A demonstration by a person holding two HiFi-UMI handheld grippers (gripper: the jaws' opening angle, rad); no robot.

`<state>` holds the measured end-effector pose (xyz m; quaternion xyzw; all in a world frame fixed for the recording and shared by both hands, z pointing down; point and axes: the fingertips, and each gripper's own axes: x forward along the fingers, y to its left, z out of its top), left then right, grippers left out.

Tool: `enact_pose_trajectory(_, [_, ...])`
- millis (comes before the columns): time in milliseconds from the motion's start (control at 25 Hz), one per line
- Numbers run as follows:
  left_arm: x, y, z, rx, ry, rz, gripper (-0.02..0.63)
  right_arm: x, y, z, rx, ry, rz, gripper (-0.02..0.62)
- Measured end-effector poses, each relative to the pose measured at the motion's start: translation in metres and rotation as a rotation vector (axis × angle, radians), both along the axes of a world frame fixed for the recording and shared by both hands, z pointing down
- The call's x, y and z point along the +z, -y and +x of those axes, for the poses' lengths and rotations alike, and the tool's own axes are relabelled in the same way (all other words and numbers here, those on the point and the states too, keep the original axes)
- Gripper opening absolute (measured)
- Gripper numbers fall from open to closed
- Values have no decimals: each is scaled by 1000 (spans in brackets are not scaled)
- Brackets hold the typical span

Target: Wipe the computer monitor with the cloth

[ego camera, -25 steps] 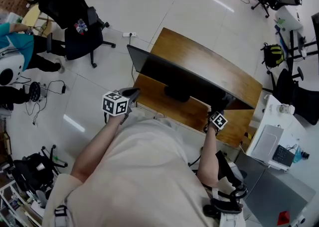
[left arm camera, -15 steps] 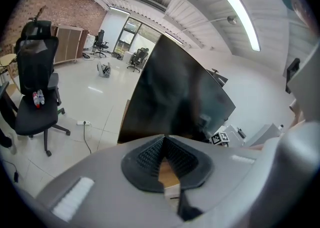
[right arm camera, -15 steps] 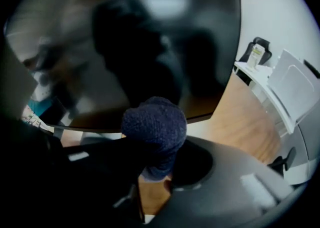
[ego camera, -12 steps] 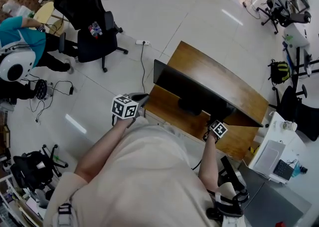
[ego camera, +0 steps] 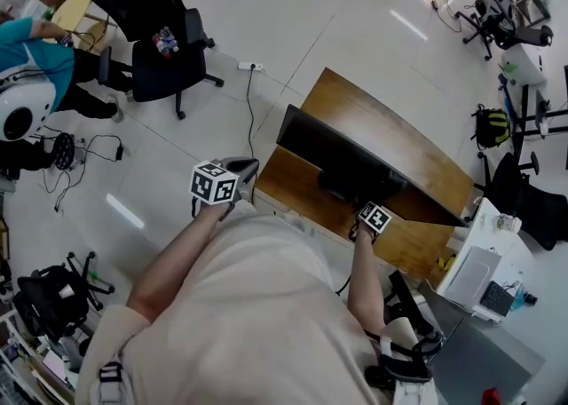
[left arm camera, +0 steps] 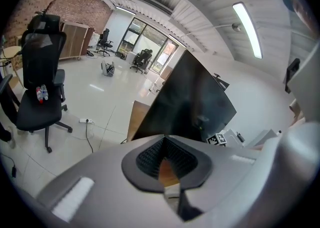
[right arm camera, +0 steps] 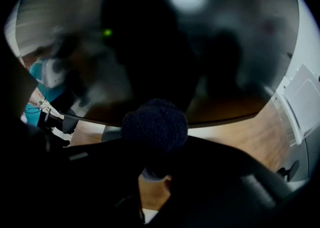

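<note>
Two grippers work at a wooden counter (ego camera: pixel 404 141) that stands on a glossy white tiled floor (ego camera: pixel 293 12). The right gripper (right arm camera: pixel 156 144) has its jaws clamped on a bunched dark cloth (right arm camera: pixel 155 122), close to the lower edge of the black monitor (ego camera: pixel 351 156) on the counter; contact is unclear. The left gripper (left arm camera: pixel 167 164) hangs off the counter's left end, jaws together and empty. A black office chair (ego camera: pixel 160 61) stands well apart.

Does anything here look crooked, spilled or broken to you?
Nothing stands out. The monitor stands upright on the wooden desk, and the right hand-held gripper holds a dark cloth close to its screen.
</note>
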<state>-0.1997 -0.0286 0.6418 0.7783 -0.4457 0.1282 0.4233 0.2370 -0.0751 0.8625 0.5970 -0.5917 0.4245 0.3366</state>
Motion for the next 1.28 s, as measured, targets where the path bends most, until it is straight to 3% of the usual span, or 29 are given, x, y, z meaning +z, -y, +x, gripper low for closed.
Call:
enact_pose_trajectory(360, [6,4,-20,13,-17,-14,5,2,12,-88,-148,33,3,110])
enact_pose_trajectory(1280, [14,13,-124,33,-16,-5,5,1,24,-246,-245,53,8,110])
